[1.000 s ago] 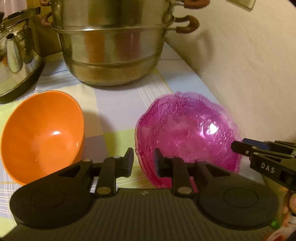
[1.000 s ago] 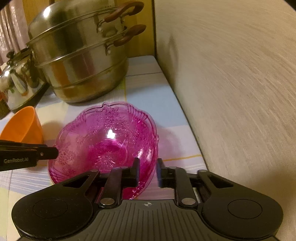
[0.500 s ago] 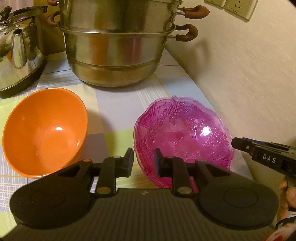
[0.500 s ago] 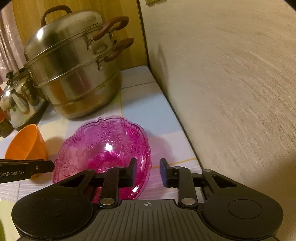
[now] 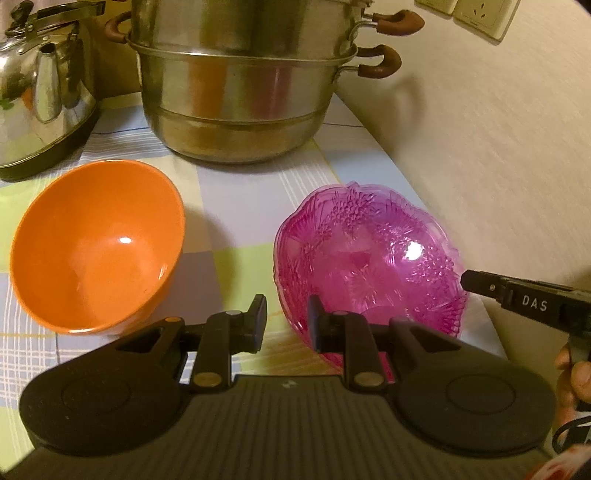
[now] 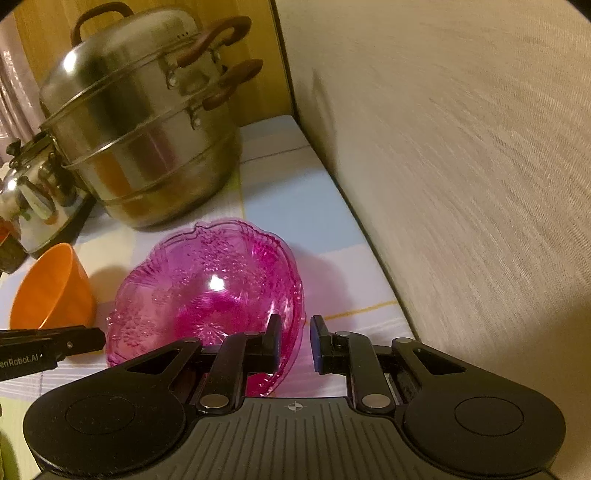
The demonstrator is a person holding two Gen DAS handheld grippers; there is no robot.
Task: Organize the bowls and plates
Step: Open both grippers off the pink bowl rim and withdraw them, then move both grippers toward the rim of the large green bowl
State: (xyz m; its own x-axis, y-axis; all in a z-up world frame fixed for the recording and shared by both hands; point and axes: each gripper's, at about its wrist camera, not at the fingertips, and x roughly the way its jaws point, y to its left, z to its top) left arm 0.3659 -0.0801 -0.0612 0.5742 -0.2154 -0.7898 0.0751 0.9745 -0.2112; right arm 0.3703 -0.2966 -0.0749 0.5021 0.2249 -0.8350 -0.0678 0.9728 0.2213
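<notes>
The near rim of the translucent pink patterned glass bowl is hidden behind the black fingers of both grippers, and the steel kettle is cut off at the upper left of the left wrist view. The orange plastic bowl is shown whole at left centre there, but only partly at the left edge of the right wrist view.

Against the picture a second earlier, both cameras have drawn back: the stacked steel steamer pot with its brown handles is seen more fully, and wall sockets have come into the upper right.

The left gripper is held narrowly open, its jaws straddling the pink bowl's left rim without closing on it. The right gripper is likewise narrowly open around the bowl's right rim. Whether any pad touches the glass cannot be told. The pink bowl lies on the checked tablecloth, beside the wall.
</notes>
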